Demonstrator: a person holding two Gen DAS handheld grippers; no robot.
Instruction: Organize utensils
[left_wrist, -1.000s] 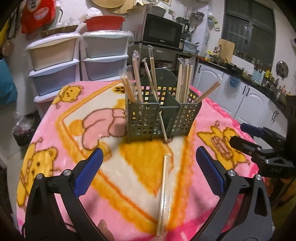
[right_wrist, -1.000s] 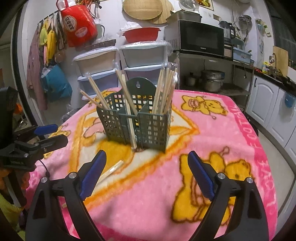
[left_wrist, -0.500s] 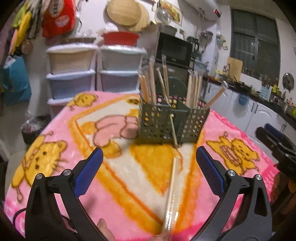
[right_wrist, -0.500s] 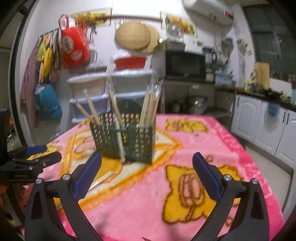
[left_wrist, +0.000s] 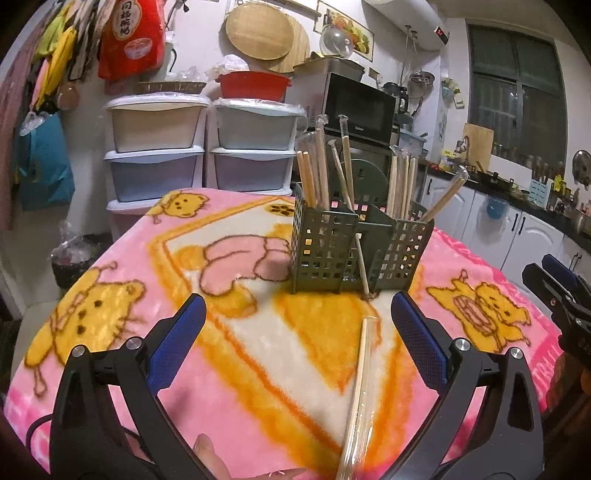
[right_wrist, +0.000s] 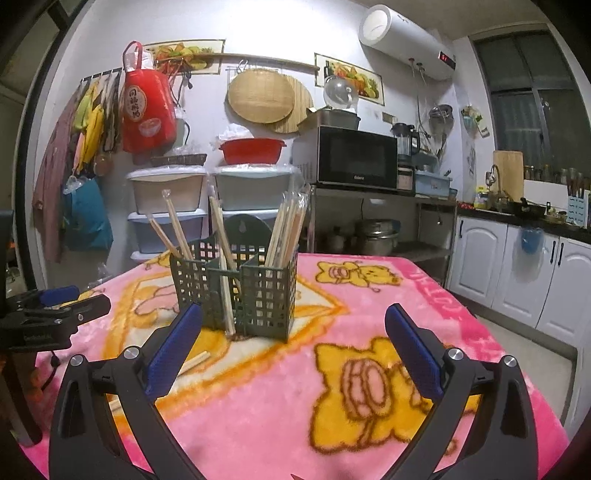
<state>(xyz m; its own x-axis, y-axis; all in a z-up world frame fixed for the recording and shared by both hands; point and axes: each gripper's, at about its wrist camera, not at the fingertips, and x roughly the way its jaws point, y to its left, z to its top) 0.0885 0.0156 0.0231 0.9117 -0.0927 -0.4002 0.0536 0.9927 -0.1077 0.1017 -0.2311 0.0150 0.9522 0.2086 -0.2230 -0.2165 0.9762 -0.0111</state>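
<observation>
Centrally, a dark green perforated plastic utensil caddy (left_wrist: 360, 247) stands upright on the pink cartoon-print blanket (left_wrist: 129, 302) covering the table. Several compartments; in the left wrist view the left one holds a bunch of plastic-wrapped wooden chopsticks (left_wrist: 314, 173), the right one another bunch plus one pair leaning outward to the right. A further wrapped pair leans against the caddy's front, foot on the blanket. One loose wrapped pair of wooden chopsticks (left_wrist: 360, 391) lies flat on the blanket in front of the caddy, pointing toward it, near end at the picture's lower edge.

Left gripper (left_wrist: 295, 343): blue-padded fingers spread wide, nothing grasped; the loose pair lies between them, nearer the right finger, untouched. Right gripper (right_wrist: 293, 347): fingers fully released, empty, in front of the caddy.
</observation>
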